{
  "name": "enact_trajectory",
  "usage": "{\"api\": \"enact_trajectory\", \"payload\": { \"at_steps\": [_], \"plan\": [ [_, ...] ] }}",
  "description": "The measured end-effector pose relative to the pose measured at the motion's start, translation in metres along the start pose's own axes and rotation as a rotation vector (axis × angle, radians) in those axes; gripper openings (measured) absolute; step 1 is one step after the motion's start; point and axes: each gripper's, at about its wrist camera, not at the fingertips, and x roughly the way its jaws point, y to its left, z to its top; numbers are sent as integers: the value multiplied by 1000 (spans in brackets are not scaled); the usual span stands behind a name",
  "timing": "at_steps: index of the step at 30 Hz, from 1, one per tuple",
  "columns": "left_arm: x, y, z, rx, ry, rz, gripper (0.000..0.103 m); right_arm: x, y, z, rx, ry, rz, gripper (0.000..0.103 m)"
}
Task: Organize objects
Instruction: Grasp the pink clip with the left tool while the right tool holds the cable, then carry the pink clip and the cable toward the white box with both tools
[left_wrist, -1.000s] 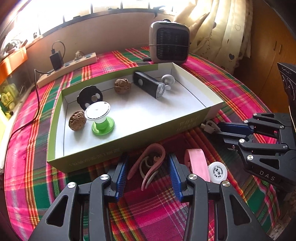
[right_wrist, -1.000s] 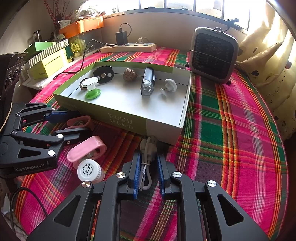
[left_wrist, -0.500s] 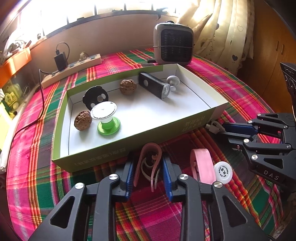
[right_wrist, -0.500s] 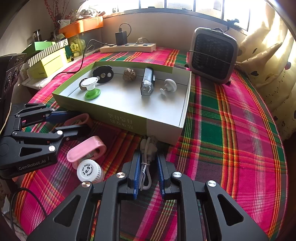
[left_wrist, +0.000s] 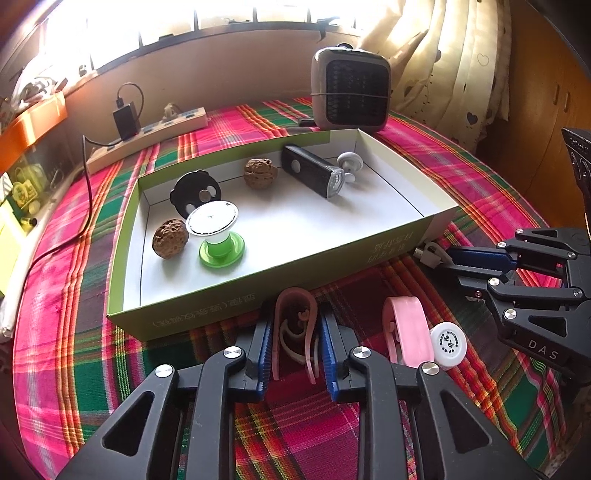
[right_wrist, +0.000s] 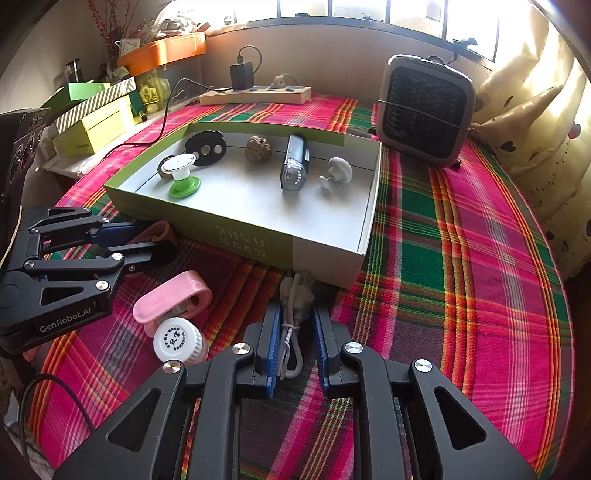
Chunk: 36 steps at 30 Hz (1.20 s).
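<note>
A dusty-pink clip (left_wrist: 297, 291) lies on the plaid cloth just before the green-and-white box (left_wrist: 258, 291). My left gripper (left_wrist: 295, 310) is closing around it, and its blue pads touch the clip's sides. From the right wrist view, the left gripper (right_wrist: 159, 240) shows at the left with the clip (right_wrist: 159, 230) between its fingers. My right gripper (right_wrist: 295, 310) is shut on a coiled white cable (right_wrist: 291, 295) at the box's (right_wrist: 258, 240) near corner. In the left wrist view it (left_wrist: 448, 262) shows at the right, with the cable's plug (left_wrist: 428, 254) sticking out.
A lighter pink clip (left_wrist: 408, 332) and a white-capped bottle (left_wrist: 448, 341) lie between the grippers. The box holds two walnuts, a green-based spool (left_wrist: 218, 236), a black disc, a black lamp (left_wrist: 314, 173) and a white knob. Behind it stand a heater (left_wrist: 351, 96) and a power strip (left_wrist: 147, 133).
The left gripper's jaws have closed from wide apart onto the dusty-pink clip. The right gripper and its cable have stayed put.
</note>
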Motion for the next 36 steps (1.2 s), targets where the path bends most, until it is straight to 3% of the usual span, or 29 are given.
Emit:
{"api": "enact_trajectory", "payload": {
  "at_steps": [36],
  "plan": [
    [-13,2,2,-57,-26,8,21,-8,3,2,22,-25,-3,17]
  ]
}}
